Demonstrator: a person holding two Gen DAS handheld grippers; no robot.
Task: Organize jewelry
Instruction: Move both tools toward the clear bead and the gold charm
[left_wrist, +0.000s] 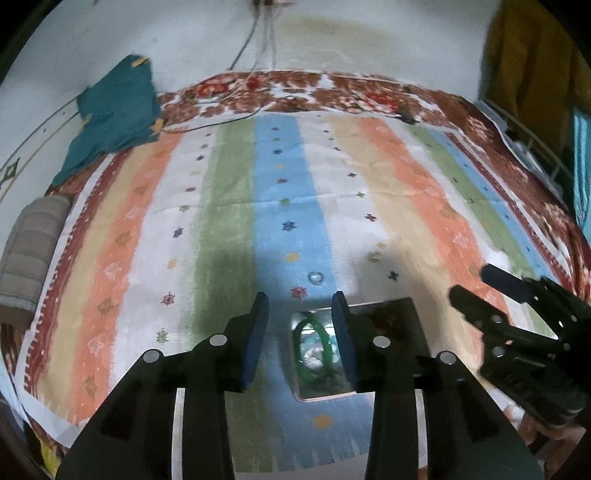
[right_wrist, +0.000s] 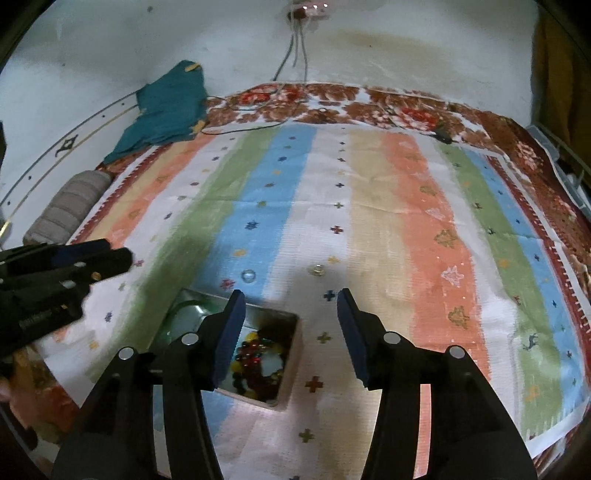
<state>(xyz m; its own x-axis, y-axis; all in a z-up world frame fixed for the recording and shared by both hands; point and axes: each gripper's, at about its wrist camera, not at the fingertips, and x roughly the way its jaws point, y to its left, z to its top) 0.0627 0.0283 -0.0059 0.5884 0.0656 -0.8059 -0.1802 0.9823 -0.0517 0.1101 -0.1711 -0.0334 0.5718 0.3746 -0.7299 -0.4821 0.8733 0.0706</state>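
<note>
A small open box (left_wrist: 391, 314) lies on the striped cloth; it also shows in the right wrist view (right_wrist: 291, 328). It holds a green bangle (left_wrist: 314, 354) in one part and a dark red bead bracelet (right_wrist: 260, 360) in the other. A clear ring (left_wrist: 316, 277) lies on the blue stripe beyond the box, also seen from the right (right_wrist: 248, 275). A small gold-toned ring (right_wrist: 317, 270) lies further right. My left gripper (left_wrist: 300, 301) is open above the box. My right gripper (right_wrist: 290, 299) is open above the box's right side.
The striped cloth (right_wrist: 369, 221) covers a floral bedspread (right_wrist: 535, 177). A teal cloth (left_wrist: 114, 110) and a grey rolled bolster (left_wrist: 33, 251) lie at the far left. Cables (left_wrist: 221, 122) run along the far edge by the wall.
</note>
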